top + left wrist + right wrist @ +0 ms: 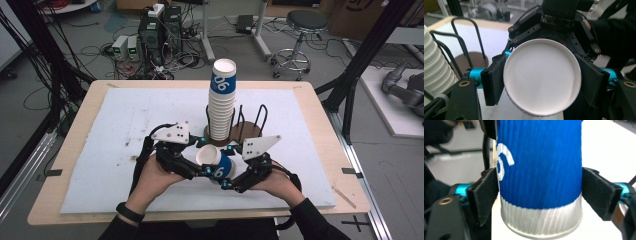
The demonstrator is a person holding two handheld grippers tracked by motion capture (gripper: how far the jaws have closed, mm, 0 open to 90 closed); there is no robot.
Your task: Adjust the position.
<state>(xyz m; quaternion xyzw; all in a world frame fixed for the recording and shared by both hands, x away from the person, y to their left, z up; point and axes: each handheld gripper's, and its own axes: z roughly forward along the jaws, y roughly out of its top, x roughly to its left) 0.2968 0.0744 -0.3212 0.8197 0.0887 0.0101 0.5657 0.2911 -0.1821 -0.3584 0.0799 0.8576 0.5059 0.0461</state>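
One camera hangs above the person's side of the table (75,150) and looks forward and down across it to the cluttered floor beyond. The other two ride on the grippers at very close range: the left gripper view stares into the mouth of the paper cup (542,78), while the right gripper view faces that cup's blue side. All three share this cup, and the high and left gripper views also share the cup stack (222,102) with its wire holder (250,122).
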